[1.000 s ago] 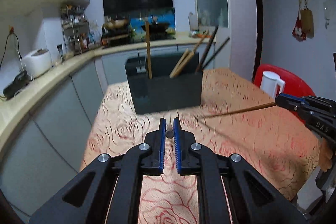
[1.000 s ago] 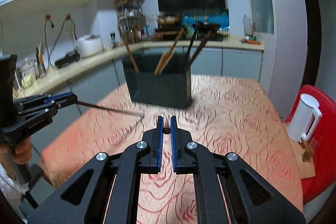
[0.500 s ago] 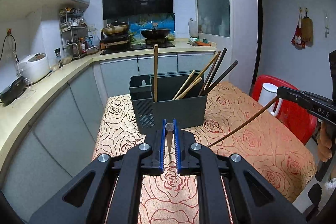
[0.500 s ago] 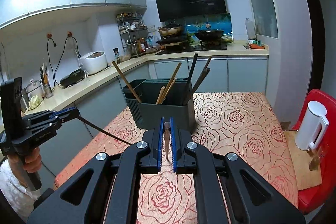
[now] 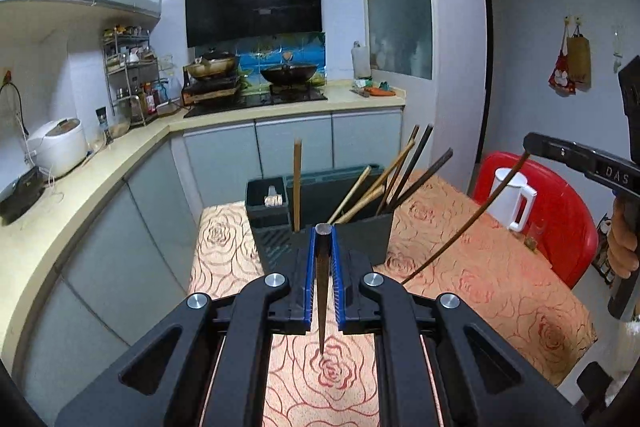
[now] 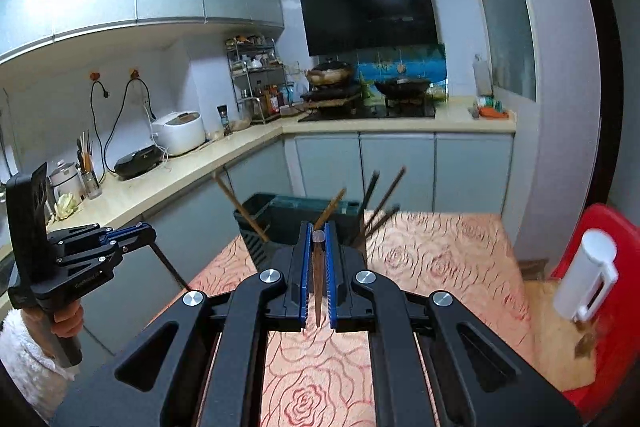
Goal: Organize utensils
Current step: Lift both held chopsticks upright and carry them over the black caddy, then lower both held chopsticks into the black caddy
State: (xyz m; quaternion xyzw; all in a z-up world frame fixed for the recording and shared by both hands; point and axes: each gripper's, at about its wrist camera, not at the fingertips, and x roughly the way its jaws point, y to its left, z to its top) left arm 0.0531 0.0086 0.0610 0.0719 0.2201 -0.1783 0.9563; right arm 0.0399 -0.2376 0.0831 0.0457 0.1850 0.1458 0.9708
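Left gripper (image 5: 322,239) chopstick (image 5: 321,291) tip down, right gripper (image 6: 319,233) chopstick (image 6: 318,283) likewise

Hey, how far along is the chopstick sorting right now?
Done: several chopsticks already stand in the dark holder. In hand: the left gripper and the right gripper each clamp one chopstick. Left: dropping both into the holder.

Chopsticks (image 5: 394,171) in holder (image 5: 360,231) on table (image 5: 480,267)

You see the desk's orange cloth with red rose outlines (image 5: 472,279), a dark grey slotted plastic utensil holder (image 5: 276,227), and blue pads on your black left gripper (image 5: 322,279).
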